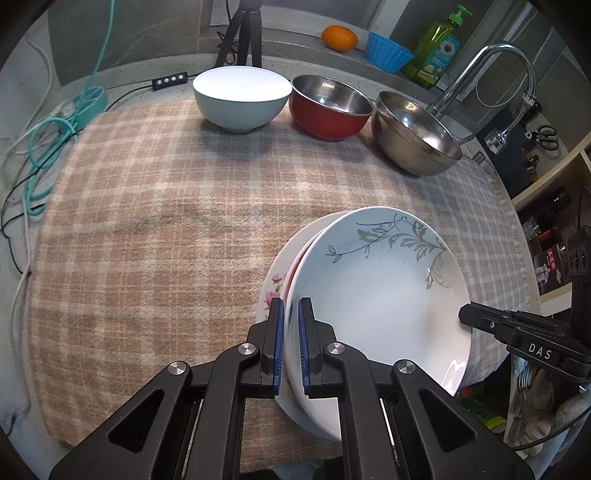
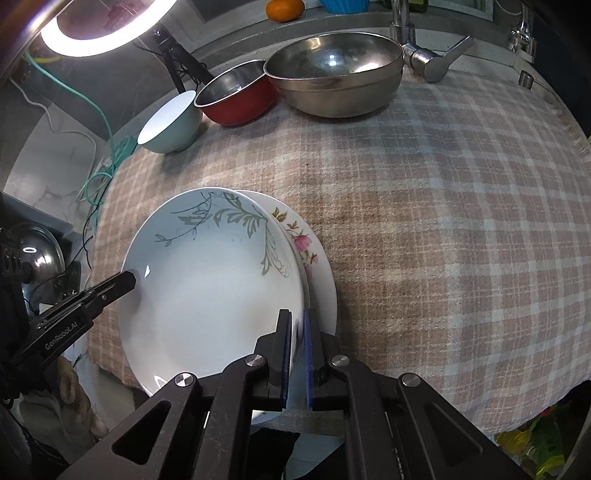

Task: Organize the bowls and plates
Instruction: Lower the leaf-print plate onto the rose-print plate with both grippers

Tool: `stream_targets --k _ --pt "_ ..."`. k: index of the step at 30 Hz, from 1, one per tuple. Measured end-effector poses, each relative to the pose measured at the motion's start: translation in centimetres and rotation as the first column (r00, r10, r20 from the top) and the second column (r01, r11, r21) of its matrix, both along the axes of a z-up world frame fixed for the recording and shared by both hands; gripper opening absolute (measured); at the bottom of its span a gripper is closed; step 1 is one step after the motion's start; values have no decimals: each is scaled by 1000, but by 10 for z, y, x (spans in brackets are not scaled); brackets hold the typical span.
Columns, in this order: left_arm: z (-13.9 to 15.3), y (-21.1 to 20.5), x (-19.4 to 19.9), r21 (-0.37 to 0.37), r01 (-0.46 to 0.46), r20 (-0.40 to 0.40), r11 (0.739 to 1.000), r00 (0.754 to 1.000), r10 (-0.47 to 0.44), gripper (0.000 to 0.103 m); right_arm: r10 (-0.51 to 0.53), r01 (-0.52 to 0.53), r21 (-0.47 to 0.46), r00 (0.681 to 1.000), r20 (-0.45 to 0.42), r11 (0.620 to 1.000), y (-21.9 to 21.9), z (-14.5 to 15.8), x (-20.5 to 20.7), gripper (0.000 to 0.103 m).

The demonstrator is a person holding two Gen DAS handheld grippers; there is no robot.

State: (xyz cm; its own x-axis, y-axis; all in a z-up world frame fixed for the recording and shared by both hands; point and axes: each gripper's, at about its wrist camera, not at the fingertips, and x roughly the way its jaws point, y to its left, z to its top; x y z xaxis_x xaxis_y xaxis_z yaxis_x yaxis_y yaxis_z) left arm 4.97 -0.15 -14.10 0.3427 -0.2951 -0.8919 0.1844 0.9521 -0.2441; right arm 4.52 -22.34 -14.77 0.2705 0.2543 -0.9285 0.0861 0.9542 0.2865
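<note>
A white plate with a grey leaf pattern [image 1: 376, 295] [image 2: 207, 295] lies over a plate with pink flowers [image 1: 271, 286] [image 2: 317, 266] near the front edge of the checked cloth [image 1: 166, 240]. My left gripper [image 1: 290, 302] is shut on the leaf plate's left rim, which runs between its blue pads. My right gripper [image 2: 296, 315] is shut on the opposite rim. Each gripper shows in the other's view: the right gripper [image 1: 466, 314] and the left gripper [image 2: 129, 278] both meet the plate's edge. Whether the two plates touch I cannot tell.
Along the back of the cloth stand a pale blue bowl [image 1: 242, 98], a red bowl with a steel inside [image 1: 330, 107] and a big steel bowl [image 1: 415, 133]. Behind them are a tap [image 1: 491, 62], an orange [image 1: 339, 37], a blue cup [image 1: 388, 51] and a tripod [image 1: 243, 33]. Cables [image 1: 55, 140] lie at the left.
</note>
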Motion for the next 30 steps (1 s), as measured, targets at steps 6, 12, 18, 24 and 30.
stream_targets --k 6,12,18,24,30 --pt "-2 0 1 3 0 -3 1000 1000 0 6 5 -5 -7 1000 -6 1000 2 -4 1 6" --pt "-3 0 2 3 2 -4 1000 1000 -2 6 5 -5 -9 1000 -7 1000 1 -3 1 6" --pt "-3 -1 2 5 5 -3 1000 1000 -5 6 10 -10 -12 1000 -6 1000 1 -3 2 6" --pt "-4 -2 3 10 10 -3 1000 1000 -10 6 17 -17 -13 1000 -3 1000 1 -2 2 8" --pt "-5 -2 3 4 10 -8 1000 1000 -10 6 17 -17 -11 1000 -2 1000 2 -2 2 9"
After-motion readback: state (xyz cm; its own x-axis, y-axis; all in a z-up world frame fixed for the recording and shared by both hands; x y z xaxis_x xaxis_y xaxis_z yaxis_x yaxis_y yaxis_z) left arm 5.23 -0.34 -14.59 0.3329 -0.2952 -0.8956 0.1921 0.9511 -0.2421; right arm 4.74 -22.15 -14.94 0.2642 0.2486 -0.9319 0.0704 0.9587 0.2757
